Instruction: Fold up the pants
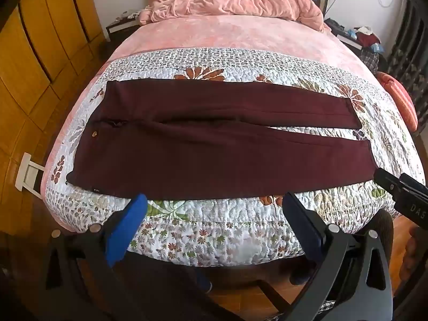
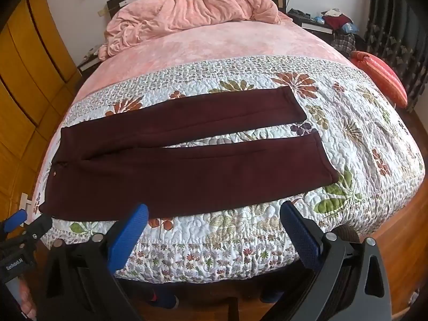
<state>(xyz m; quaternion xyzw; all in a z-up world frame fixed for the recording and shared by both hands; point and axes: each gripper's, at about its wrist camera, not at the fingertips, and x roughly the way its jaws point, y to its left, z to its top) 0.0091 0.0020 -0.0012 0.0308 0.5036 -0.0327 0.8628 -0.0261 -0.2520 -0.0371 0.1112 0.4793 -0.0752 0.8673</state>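
A: Our dark red pants [image 1: 214, 144] lie flat on the flowery quilt [image 1: 214, 224] on the bed. They look soft and floppy.

B: Both our left hand-held gripper [image 1: 214, 203] and right hand-held gripper [image 2: 214, 211] are spread wide, holding nothing. We should pinch the near edge, at waist and cuff.

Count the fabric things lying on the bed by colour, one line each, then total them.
Maroon: 1, the pants
Pink: 2, the crumpled blanket and the bedsheet
White floral: 1, the quilt
Total: 4
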